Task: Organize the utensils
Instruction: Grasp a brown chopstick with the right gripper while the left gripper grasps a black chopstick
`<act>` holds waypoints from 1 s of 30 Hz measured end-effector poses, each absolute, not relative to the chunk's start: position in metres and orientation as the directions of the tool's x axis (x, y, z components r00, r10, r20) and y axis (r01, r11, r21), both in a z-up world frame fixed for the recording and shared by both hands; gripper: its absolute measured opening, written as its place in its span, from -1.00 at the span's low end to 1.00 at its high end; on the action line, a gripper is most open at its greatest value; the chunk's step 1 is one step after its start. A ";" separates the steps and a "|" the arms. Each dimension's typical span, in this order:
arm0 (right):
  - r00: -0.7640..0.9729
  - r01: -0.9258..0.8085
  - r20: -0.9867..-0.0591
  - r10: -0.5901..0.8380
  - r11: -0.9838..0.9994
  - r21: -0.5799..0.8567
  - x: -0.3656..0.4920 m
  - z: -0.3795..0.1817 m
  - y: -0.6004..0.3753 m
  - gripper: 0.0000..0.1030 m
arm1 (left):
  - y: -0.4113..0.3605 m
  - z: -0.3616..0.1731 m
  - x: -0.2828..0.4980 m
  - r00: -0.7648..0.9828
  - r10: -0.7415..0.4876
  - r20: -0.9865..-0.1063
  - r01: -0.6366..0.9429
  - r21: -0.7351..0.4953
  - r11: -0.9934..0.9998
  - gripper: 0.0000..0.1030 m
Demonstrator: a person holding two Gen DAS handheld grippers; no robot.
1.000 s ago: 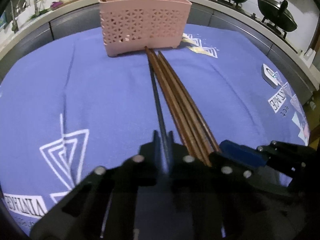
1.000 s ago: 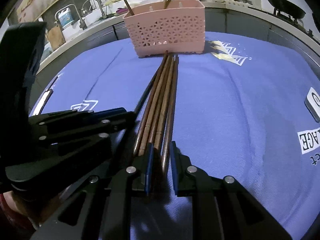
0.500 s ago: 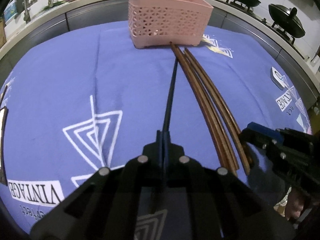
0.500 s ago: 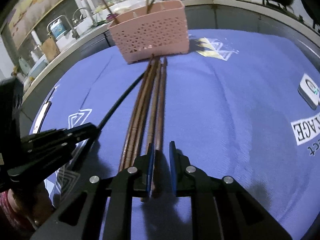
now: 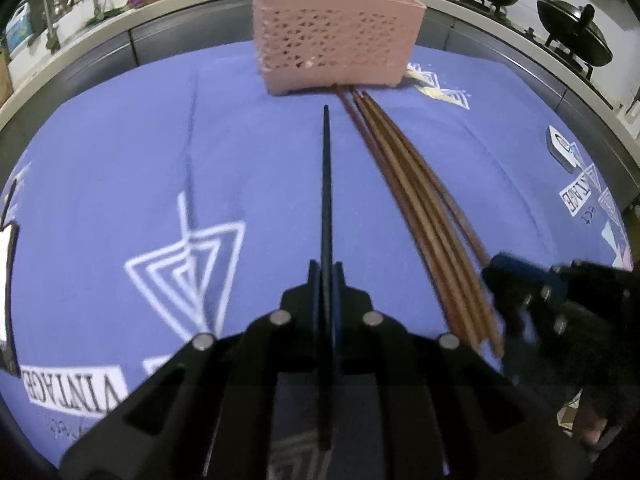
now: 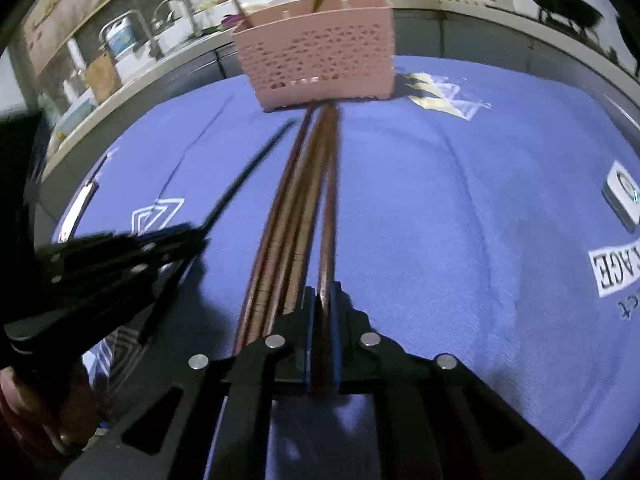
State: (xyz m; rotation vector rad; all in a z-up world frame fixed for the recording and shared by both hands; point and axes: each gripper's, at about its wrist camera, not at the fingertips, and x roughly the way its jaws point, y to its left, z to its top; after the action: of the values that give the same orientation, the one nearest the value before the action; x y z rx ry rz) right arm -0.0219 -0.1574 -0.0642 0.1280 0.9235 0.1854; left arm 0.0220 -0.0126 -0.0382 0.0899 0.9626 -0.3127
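The left gripper point(image 5: 327, 280) pinches one thin black chopstick point(image 5: 326, 184) above the purple cloth point(image 5: 120, 160), the right gripper point(image 6: 322, 304) squeezes one brown wooden chopstick point(image 6: 330, 200) lying before the pink holey basket point(image 6: 316, 68).

Pink basket point(image 5: 336, 36) blocks ahead; cloth point(image 5: 120, 152) left prob. open.

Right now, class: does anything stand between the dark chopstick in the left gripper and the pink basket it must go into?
Nothing visible does. The left gripper holds the dark chopstick with its tip aimed at the pink basket, bare blue cloth between them. The brown chopsticks lie to its right.
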 end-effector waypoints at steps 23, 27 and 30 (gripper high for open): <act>0.502 -0.117 -0.823 0.266 0.964 0.240 0.054 -0.053 -0.169 -0.84 | -0.033 -0.031 0.080 0.524 -0.169 -0.835 0.275 -0.022 0.961 -0.47; 0.501 -0.121 -0.826 0.260 0.966 0.230 0.083 -0.049 -0.165 -0.84 | -0.039 -0.031 0.091 0.544 -0.155 -0.825 0.281 0.005 0.960 -0.47; 0.514 -0.126 -0.816 0.263 0.965 0.231 0.096 -0.049 -0.164 -0.84 | -0.040 -0.031 0.092 0.567 -0.153 -0.809 0.285 0.018 0.958 -0.47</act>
State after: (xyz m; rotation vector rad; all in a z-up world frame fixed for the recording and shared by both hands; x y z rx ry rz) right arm 0.0963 -0.1637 -0.0493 0.1491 1.0048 0.2349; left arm 0.0918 -0.0403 -0.0315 0.1532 0.9338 -0.2587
